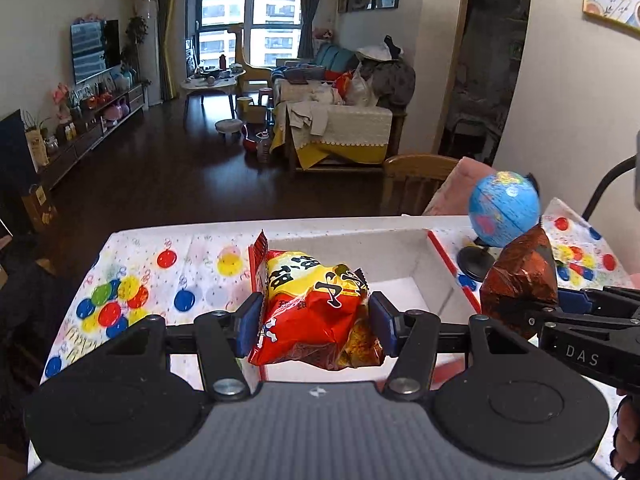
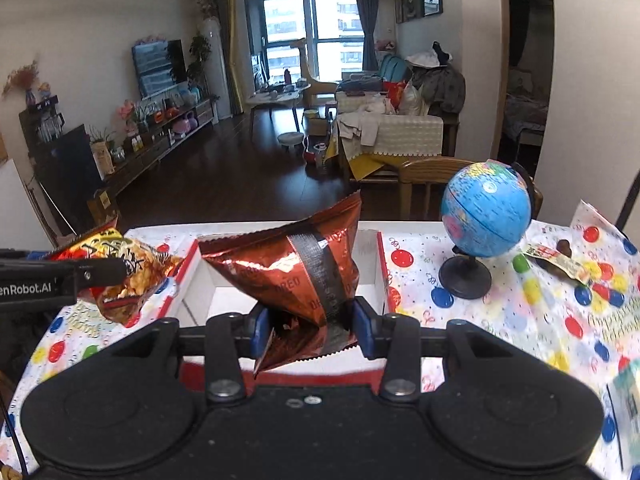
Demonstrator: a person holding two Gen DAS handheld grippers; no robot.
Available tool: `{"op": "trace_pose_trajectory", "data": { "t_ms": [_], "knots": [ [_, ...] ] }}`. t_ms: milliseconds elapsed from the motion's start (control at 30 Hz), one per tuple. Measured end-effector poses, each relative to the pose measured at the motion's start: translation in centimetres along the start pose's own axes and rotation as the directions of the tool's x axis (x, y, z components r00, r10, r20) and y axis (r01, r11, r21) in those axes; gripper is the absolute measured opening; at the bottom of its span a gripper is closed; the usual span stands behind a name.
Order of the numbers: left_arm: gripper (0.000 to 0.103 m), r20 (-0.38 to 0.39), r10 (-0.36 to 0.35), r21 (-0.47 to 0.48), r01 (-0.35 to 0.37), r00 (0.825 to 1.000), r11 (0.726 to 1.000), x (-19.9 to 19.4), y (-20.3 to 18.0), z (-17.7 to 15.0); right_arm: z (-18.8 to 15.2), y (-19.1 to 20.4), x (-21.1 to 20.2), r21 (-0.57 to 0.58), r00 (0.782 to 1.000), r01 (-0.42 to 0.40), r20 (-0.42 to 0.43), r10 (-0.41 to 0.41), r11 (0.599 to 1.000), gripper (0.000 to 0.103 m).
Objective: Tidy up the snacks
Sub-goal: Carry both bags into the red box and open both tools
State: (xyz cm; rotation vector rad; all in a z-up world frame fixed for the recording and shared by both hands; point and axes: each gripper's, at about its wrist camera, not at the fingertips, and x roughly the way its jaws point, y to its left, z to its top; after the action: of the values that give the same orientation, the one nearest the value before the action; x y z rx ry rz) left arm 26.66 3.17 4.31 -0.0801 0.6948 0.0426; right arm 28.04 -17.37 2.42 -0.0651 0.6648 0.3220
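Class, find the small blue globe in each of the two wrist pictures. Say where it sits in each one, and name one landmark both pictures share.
Left wrist view: the globe is at the right edge, on the table, partly behind the brown snack bag.
Right wrist view: the globe stands right of centre, clear of the brown snack bag, beside the white box.
Shared landmark: the white box with red edges.

Home, living/dining rm. Wall-mounted flat TV (image 2: 159,65) at 10 o'clock over low dark wood media cabinet (image 2: 168,136) w/ knick-knacks. Tall balcony window (image 2: 316,40) at 12, apt blocks outside. Cloth-draped sofa (image 2: 400,132) piled w/ clothes at 1. Dark wood plank floor (image 2: 240,184). Near edge: table w/ balloon-print white tablecloth (image 2: 500,312), small blue desk globe (image 2: 486,210) at 2.
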Motion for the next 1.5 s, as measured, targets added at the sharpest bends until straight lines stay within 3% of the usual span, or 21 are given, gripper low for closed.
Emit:
{"op": "trace_pose_trajectory", "data": {
  "t_ms": [267,500,700,900,1100,1500],
  "knots": [
    [0.057,-0.102,0.029,0.014,-0.028,0.994,1.000,7.3,-0.6,0.3,0.4,-0.4,6.6,-0.043,0.995,-0.015,-0.102,0.010,0.999,0.038],
    [0.057,-0.242,0.039,0.005,-0.039,0.970,0.999,13.3,-0.6,-1.2,-1.0,-1.1,10.1,-0.021,0.983,-0.025,-0.184,0.021,0.999,0.038],
    [0.061,-0.306,0.043,0.016,-0.040,0.951,0.999,15.7,-1.5,-2.4,-1.8,-1.4,11.3,-0.011,0.973,-0.053,-0.225,0.049,0.999,0.041],
    [0.069,-0.306,-0.021,-0.030,0.012,0.952,0.999,15.5,-1.5,-2.5,-2.4,-2.1,11.4,0.033,0.968,-0.060,-0.240,0.066,0.998,0.052],
    [0.069,-0.281,-0.014,-0.029,0.006,0.960,1.000,13.5,-1.6,-2.5,-2.6,-2.4,10.0,0.050,0.973,-0.055,-0.220,0.064,0.997,0.064],
    [0.069,-0.196,-0.031,-0.028,0.026,0.980,0.999,6.5,-1.9,-3.3,-3.1,-1.2,4.2,0.071,0.986,-0.047,-0.155,0.058,0.996,0.073]
  ]
}}
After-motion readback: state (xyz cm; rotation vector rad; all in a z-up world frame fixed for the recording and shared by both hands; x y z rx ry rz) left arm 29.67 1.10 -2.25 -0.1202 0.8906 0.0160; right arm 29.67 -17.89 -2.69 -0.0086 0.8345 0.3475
